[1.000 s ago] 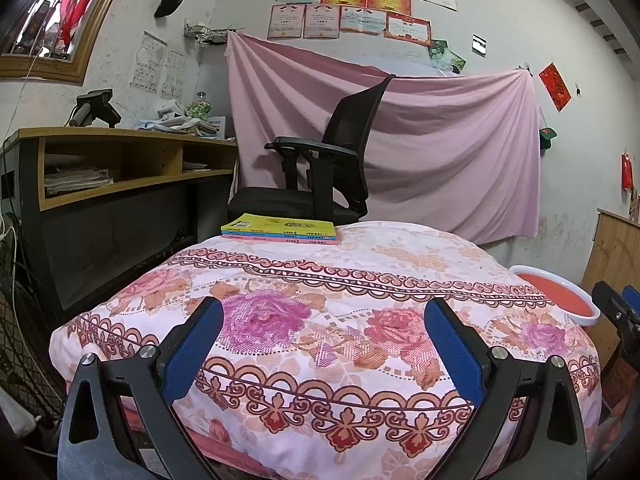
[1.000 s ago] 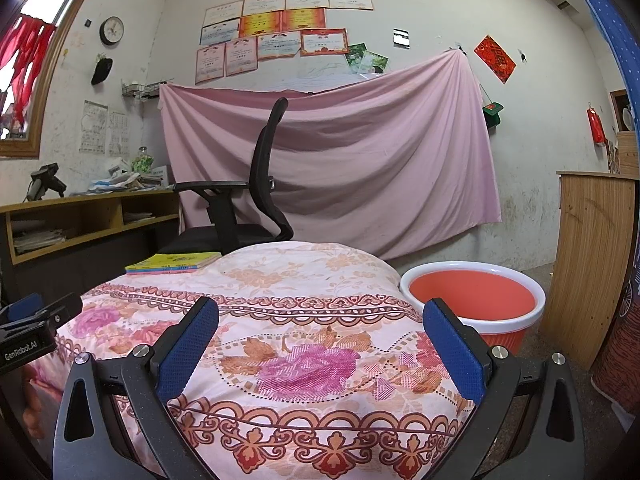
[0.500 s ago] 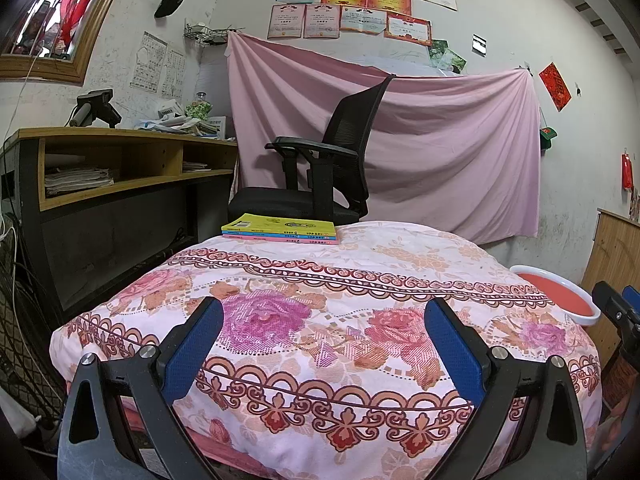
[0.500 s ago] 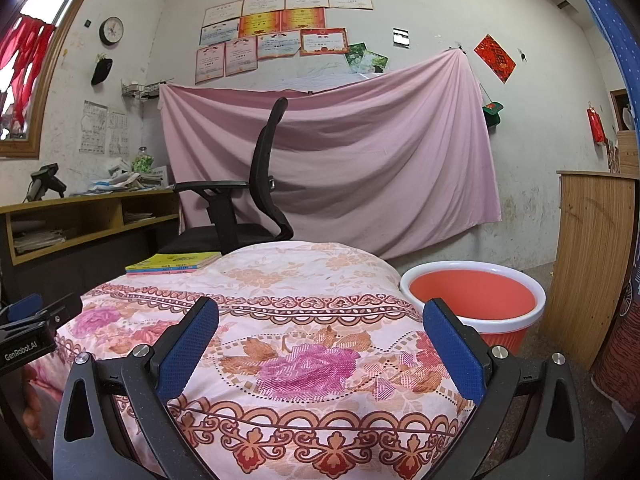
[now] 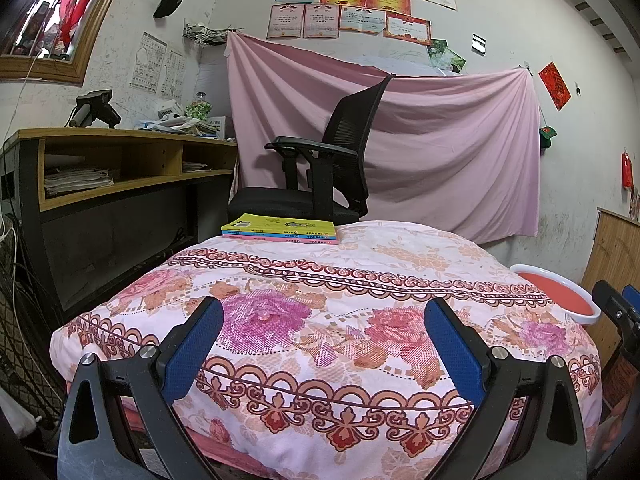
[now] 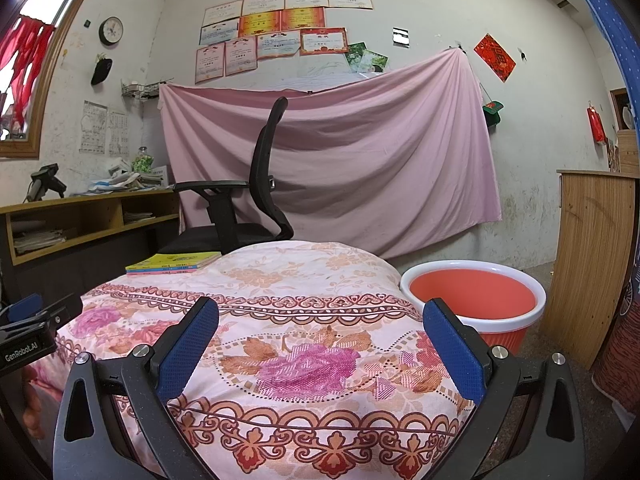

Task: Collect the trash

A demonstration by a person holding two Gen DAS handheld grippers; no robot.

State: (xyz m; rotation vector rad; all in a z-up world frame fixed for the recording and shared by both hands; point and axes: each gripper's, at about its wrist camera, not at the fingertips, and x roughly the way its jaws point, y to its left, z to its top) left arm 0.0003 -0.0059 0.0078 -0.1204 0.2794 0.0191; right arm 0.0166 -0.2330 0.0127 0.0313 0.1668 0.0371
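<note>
Left gripper and right gripper both spread wide with nothing between the blue pads, both hovering over the near edge of a floral quilt in pink, orange and dark red. No loose trash visible on the quilt; the only task item in view is the bin, an orange-red plastic tub with a white rim and ribbed outer wall, nothing visible inside, on the floor just beside the quilt's right side, near a wooden cabinet. Stack of books, yellow cover on top, lies at the quilt's far left edge in front of a black office chair; a pink sheet hangs on the wall behind.
</note>
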